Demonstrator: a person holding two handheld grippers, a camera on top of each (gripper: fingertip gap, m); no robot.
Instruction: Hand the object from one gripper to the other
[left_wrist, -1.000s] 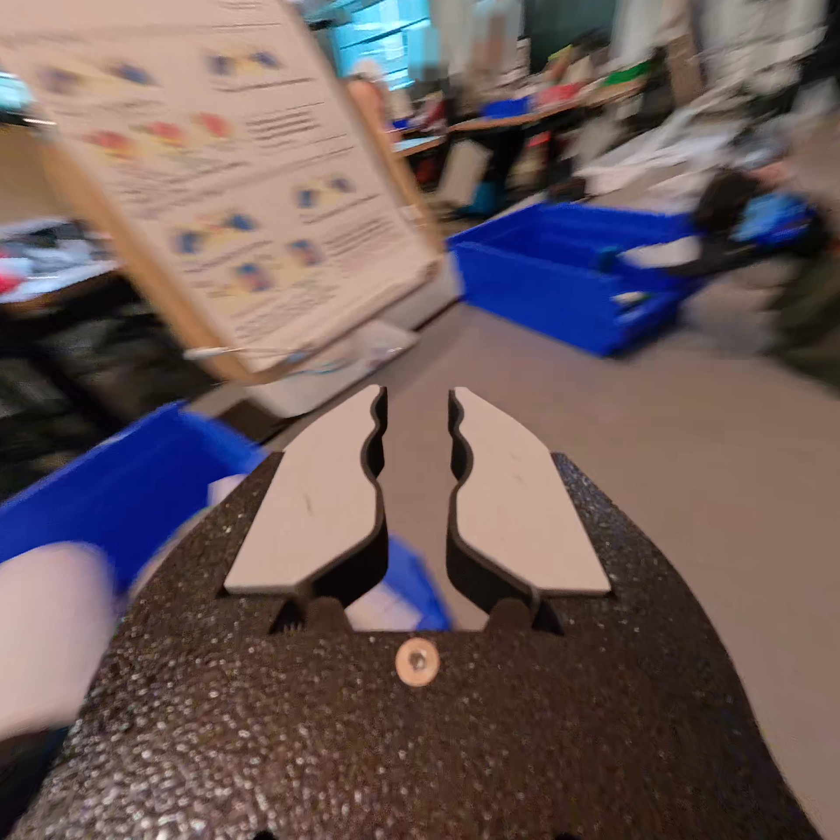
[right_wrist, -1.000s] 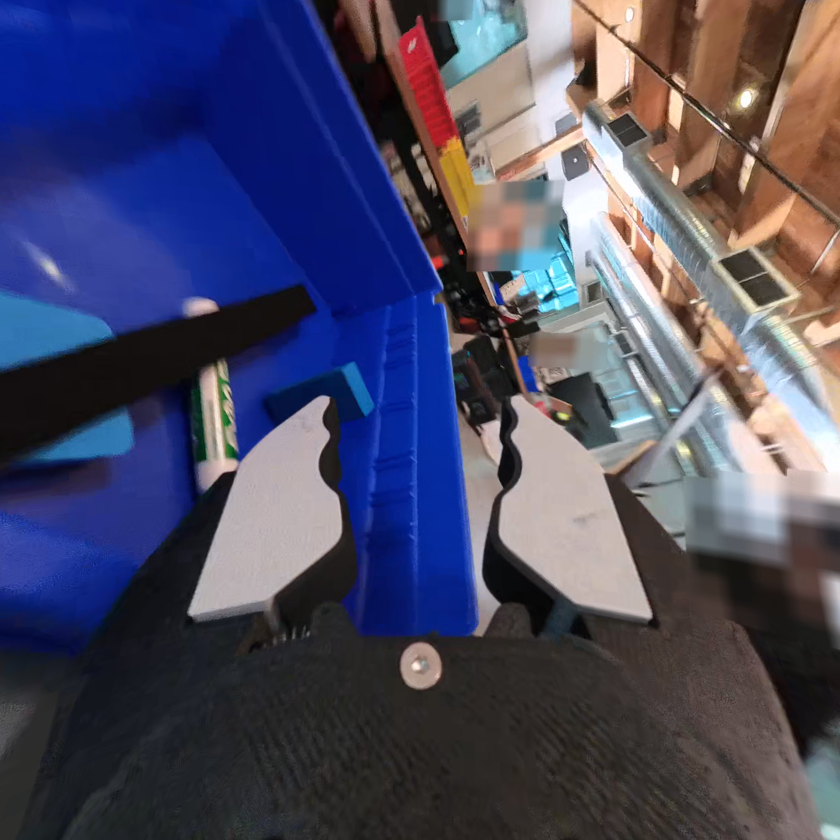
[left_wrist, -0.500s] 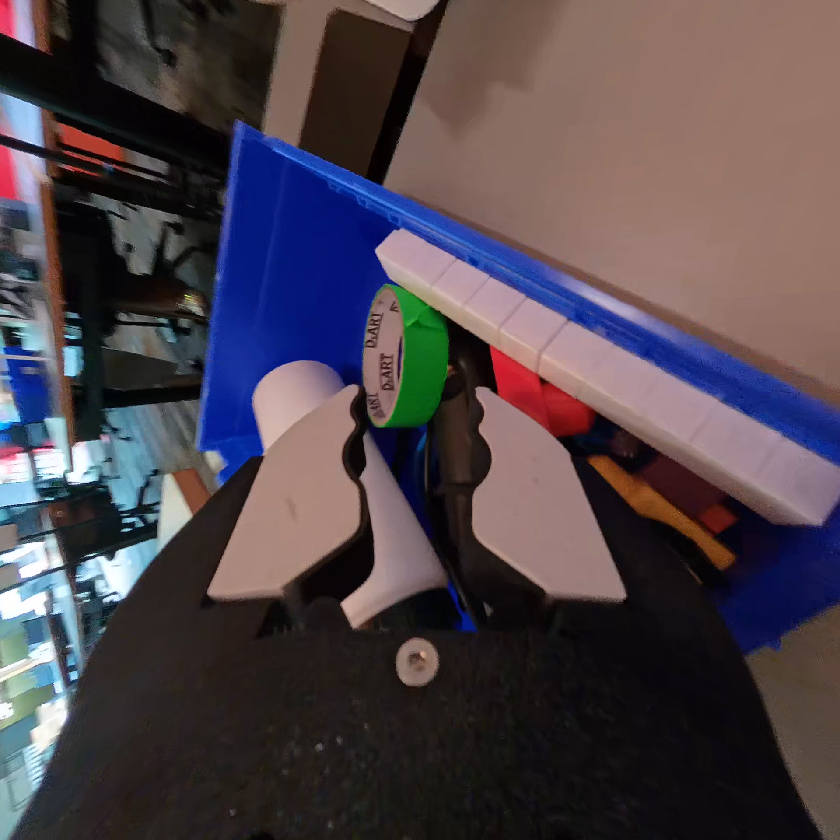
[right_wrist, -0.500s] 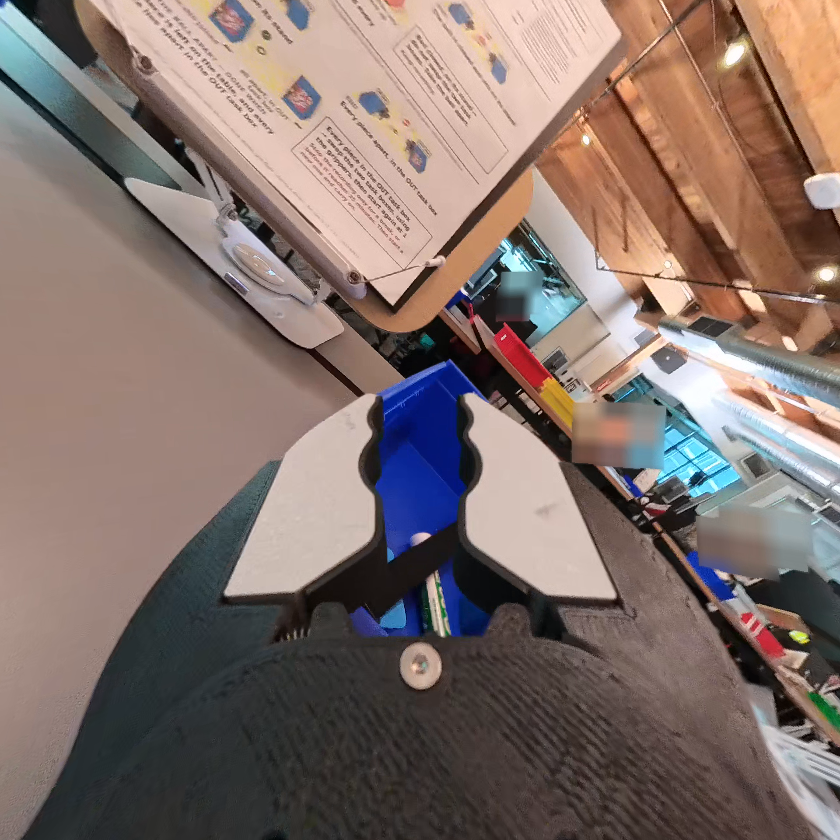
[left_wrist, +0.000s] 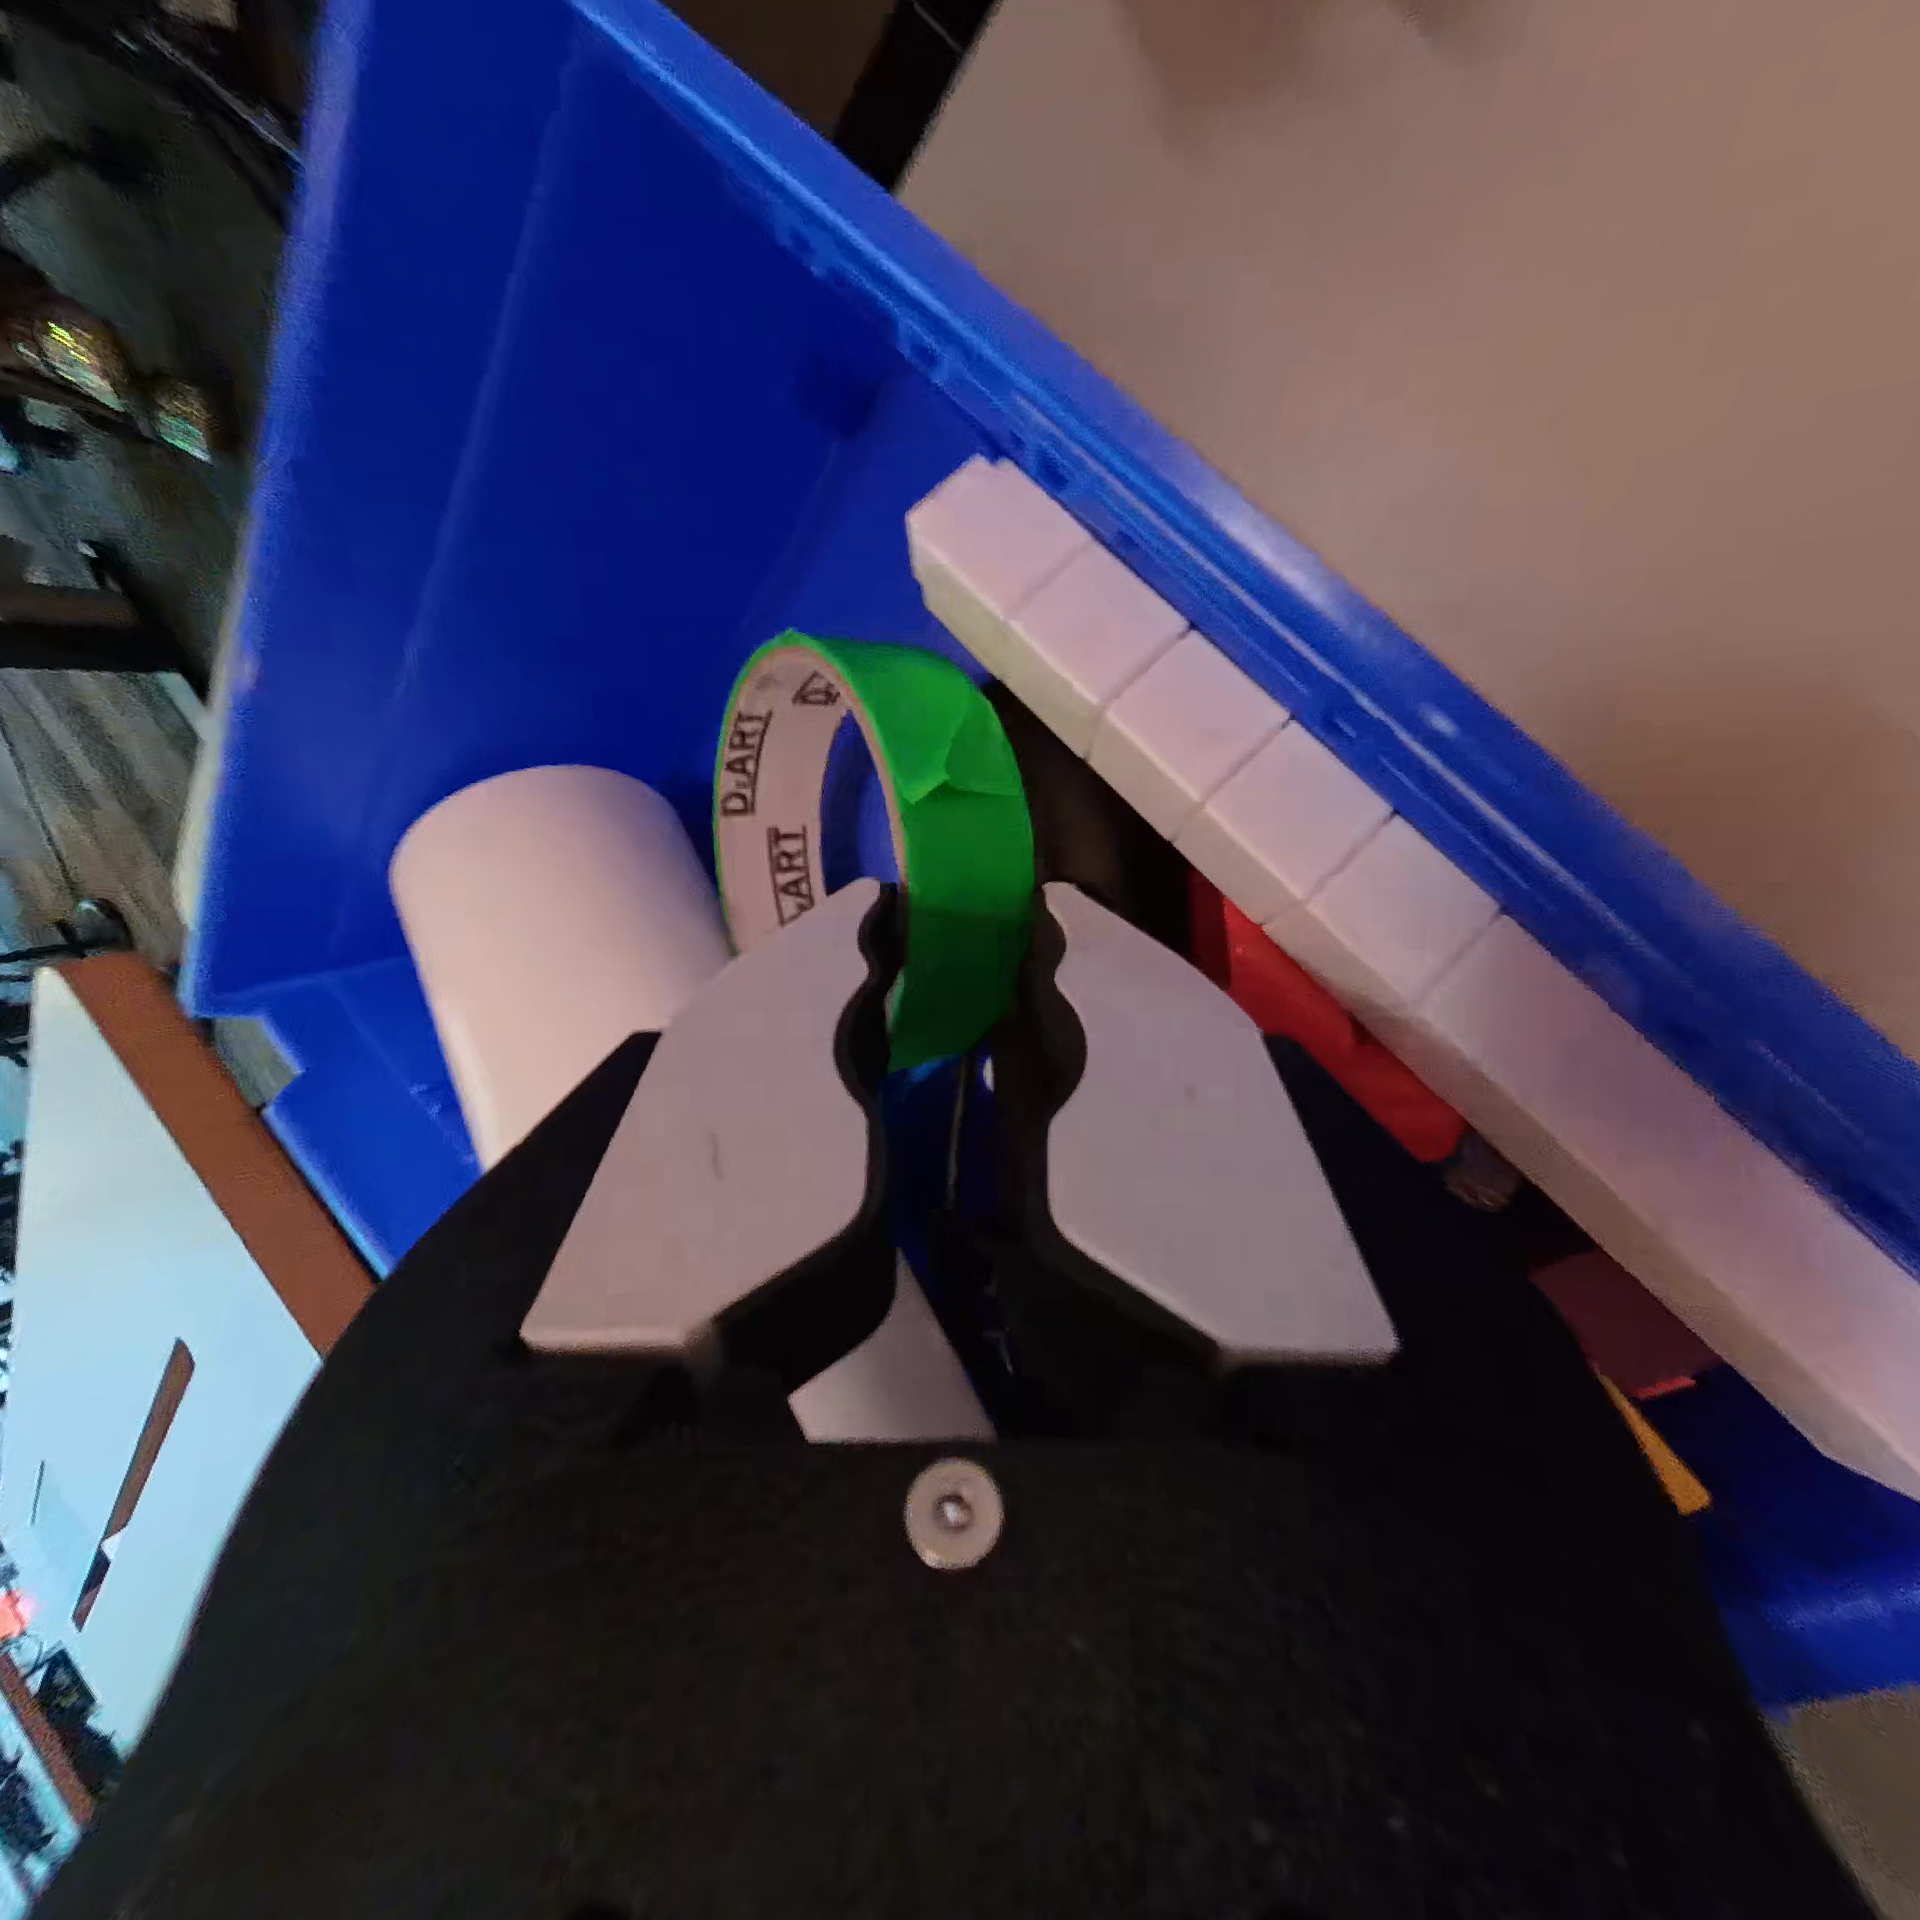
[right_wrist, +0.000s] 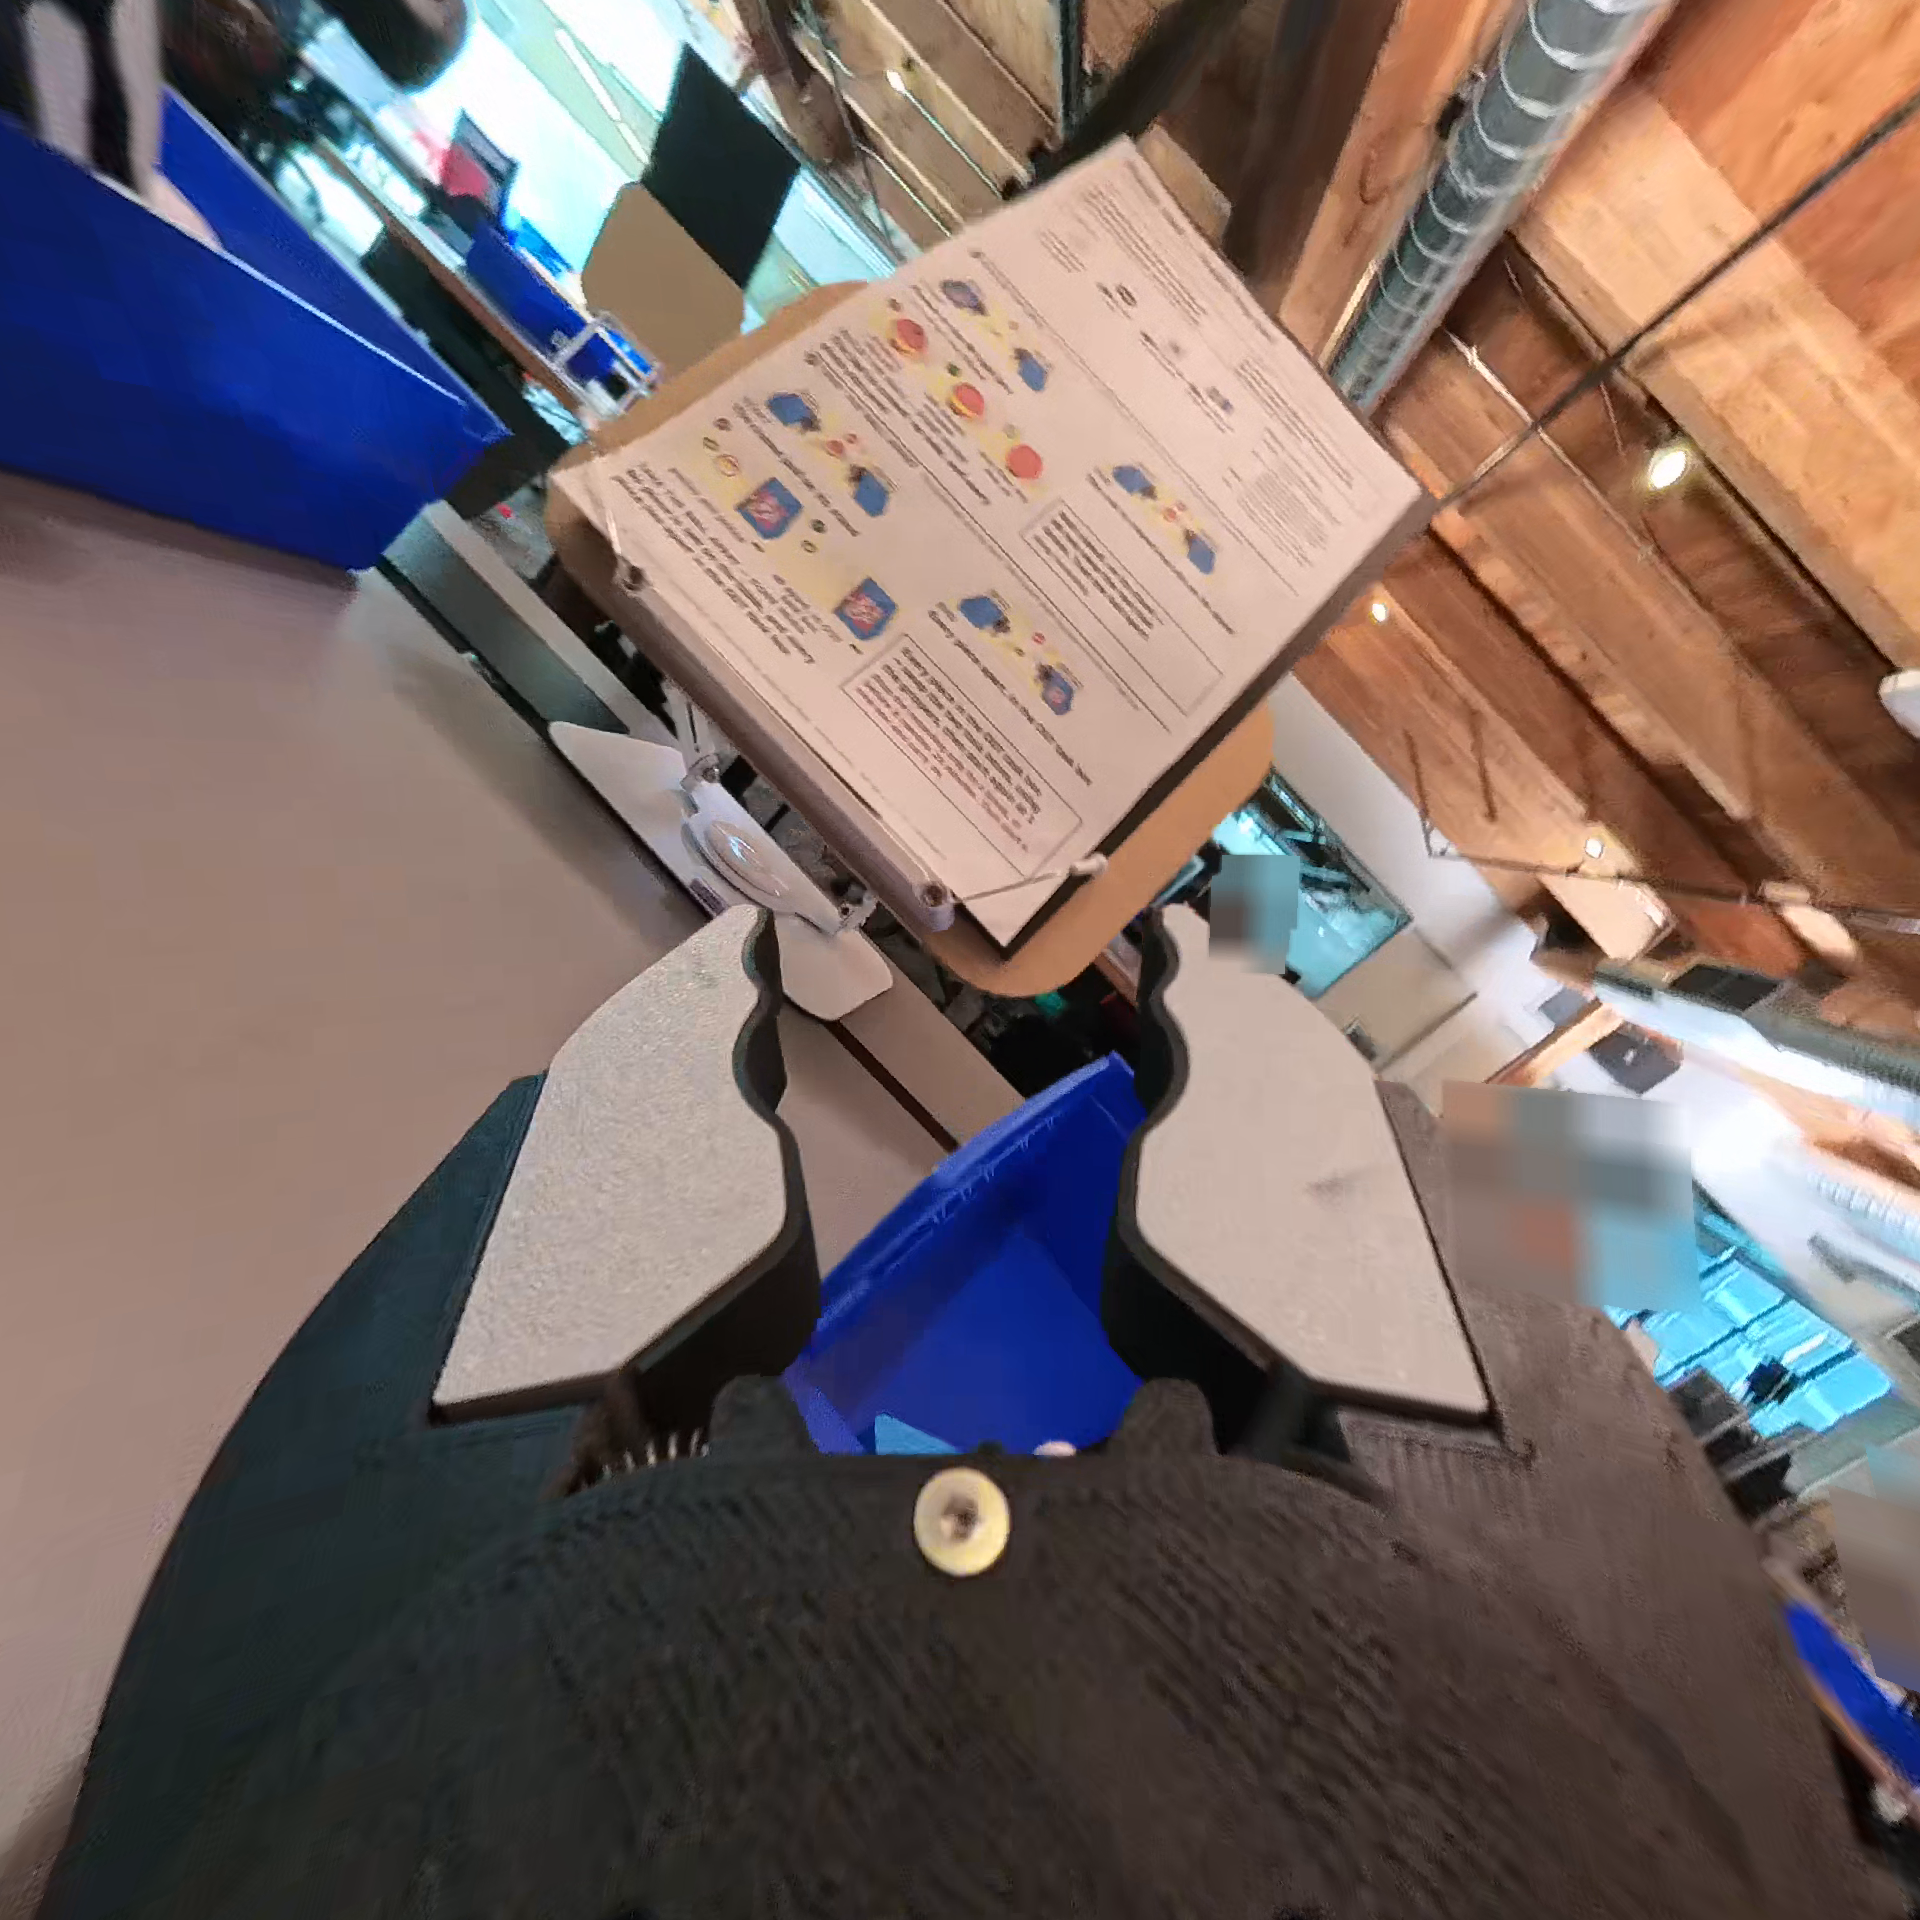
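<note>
Straddling green tape roll (left_wrist: 961, 831) band, left hand-held gripper (left_wrist: 961, 925) nearly closed, one finger inside roll's hole, one outside; firm contact unclear. Roll stands on edge in blue bin (left_wrist: 540, 436), beside white cylinder (left_wrist: 551, 914) and white segmented bar (left_wrist: 1247, 769). Judged light, stiff, smooth; pinch across band. Roll's lower part hidden. Right hand-held gripper (right_wrist: 951, 997) wide open, empty, above worktop (right_wrist: 260, 831).

A workshop-like lab is being shown: beyond the fingers (right_wrist: 644, 1174), exposed wooden ceiling beams (right_wrist: 1683, 343), a metal duct (right_wrist: 1475, 177), an instruction board (right_wrist: 987, 540) and blue bins (right_wrist: 208, 353) are being seen.
</note>
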